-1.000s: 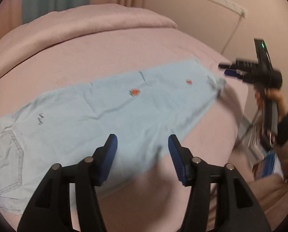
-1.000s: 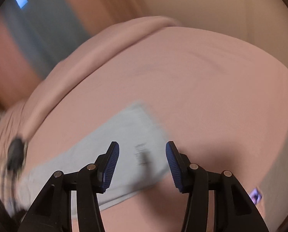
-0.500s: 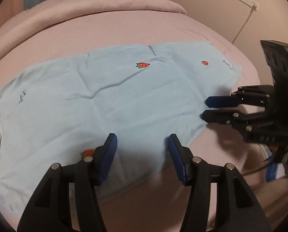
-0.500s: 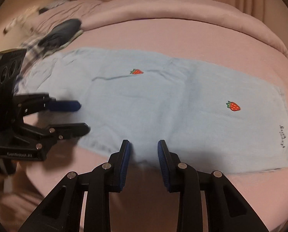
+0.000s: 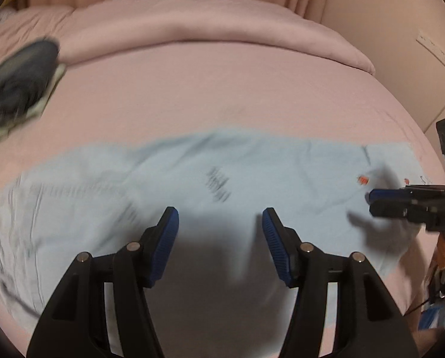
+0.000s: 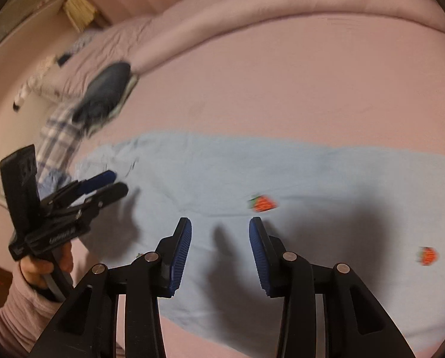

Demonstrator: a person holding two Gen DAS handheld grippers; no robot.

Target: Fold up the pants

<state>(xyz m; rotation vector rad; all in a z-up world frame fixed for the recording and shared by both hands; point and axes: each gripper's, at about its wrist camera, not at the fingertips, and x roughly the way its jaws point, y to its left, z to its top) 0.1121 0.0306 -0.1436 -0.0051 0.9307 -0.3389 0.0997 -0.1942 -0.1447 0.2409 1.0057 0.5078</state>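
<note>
A: Where are the pants [image 5: 252, 173]?
B: Flat on the pink bed [image 5: 222, 89] — pale blue, stretched from 9 to 3 o'clock across the left wrist view, blurred. Red strawberry patch [image 6: 262, 203] shows at 12 o'clock of the right gripper [image 6: 220, 250].
A: Left gripper [image 5: 221, 238]?
B: Jaws apart and opening, pads over the fabric, nothing pinched betw. them. In the right wrist view it sits at 9 o'clock, a hand [image 6: 47, 265] w/ a pink sleeve on the handle.
A: Right one?
B: Narrower gap, also opening — hangs over the cloth, no grip. Dark garment [image 6: 106, 98] lies at 10 o'clock, apart from the pants.
</note>
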